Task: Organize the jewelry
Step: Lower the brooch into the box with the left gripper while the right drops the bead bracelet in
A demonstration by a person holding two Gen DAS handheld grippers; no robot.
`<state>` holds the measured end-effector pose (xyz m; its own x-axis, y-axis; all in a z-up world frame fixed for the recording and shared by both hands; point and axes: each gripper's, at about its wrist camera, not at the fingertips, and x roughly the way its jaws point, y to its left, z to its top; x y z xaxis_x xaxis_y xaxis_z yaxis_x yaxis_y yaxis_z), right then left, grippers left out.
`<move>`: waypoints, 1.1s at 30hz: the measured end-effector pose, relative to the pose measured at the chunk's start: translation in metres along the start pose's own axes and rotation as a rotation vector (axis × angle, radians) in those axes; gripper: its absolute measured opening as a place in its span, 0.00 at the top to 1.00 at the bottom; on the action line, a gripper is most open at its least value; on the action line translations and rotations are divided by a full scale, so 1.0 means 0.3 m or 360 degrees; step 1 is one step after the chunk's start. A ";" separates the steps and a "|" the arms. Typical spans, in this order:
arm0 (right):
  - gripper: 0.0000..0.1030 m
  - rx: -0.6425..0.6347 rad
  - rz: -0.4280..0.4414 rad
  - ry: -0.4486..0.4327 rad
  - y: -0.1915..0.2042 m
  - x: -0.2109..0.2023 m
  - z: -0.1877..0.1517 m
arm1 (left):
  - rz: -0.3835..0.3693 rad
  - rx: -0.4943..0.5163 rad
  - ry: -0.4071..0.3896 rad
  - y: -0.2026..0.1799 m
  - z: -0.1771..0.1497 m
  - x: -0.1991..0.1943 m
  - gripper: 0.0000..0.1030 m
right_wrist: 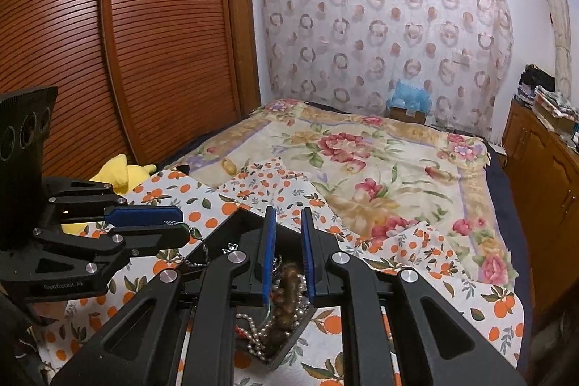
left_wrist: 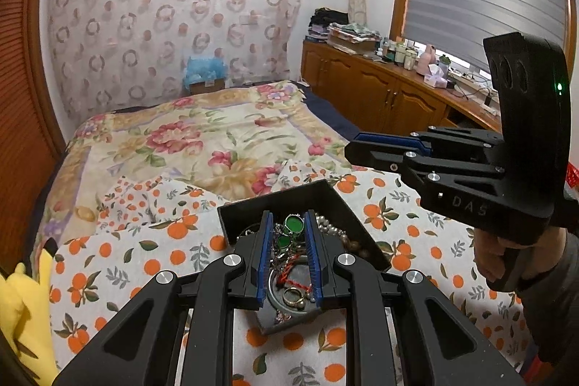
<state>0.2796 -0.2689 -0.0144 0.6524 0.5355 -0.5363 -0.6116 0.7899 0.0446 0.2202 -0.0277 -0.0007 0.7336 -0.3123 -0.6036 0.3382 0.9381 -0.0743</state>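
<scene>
Left wrist view, as you had it: your left gripper (left_wrist: 287, 254) hung over a black jewelry box (left_wrist: 307, 205) on the orange-print cloth (left_wrist: 380, 216), jaws parted by a moderate gap. Between the blue pads (left_wrist: 264, 255) appeared a necklace of green discs (left_wrist: 291, 228) on a silver chain, a red cord (left_wrist: 289, 277), and a gold ring (left_wrist: 294, 295) in a small round dish (left_wrist: 289, 304). From this angle you could not tell whether the pads touched the necklace. A pearl strand (left_wrist: 331, 227) and brown beads (left_wrist: 356, 246) lay in the box's right part.

Your right gripper (left_wrist: 365, 147) was held above and to the right of the box, grasped by your hand (left_wrist: 495, 259), its fingers close together with nothing visible between them.

Right wrist view: your right gripper (right_wrist: 288, 255) was over the same box (right_wrist: 249, 227), jaws parted, nothing held. Below the gap lay a brown bead bracelet (right_wrist: 287, 292) and a pearl strand (right_wrist: 258, 331). Your left gripper (right_wrist: 181, 223) showed at the left, fingertips over the box's edge, a green disc (right_wrist: 197, 233) at the tips and a silver chain (right_wrist: 202, 255) hanging below them into the box. Whether the fingers pinched it you could not tell.

Surroundings: floral bedspread (right_wrist: 380, 169), yellow plush toy (right_wrist: 119, 174), slatted wooden wardrobe (right_wrist: 126, 42), wooden cabinets (left_wrist: 380, 89).
</scene>
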 end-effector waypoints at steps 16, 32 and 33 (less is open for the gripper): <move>0.78 0.0082 -0.0067 0.0022 -0.061 -0.054 -0.089 | -0.0040 -0.0007 0.0030 -0.028 -0.018 0.016 0.84; 0.78 0.0078 -0.0077 0.0052 -0.021 -0.106 -0.151 | 0.0016 -0.0038 0.0088 -0.026 -0.103 0.028 0.79; 0.78 0.0078 -0.0077 0.0050 -0.017 -0.112 -0.153 | 0.0025 -0.0042 0.0080 -0.026 -0.106 0.021 0.72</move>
<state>0.2404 -0.3048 -0.0354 0.6660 0.4871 -0.5649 -0.5564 0.8288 0.0588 0.2035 -0.0323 -0.0291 0.7079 -0.2902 -0.6440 0.3106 0.9467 -0.0852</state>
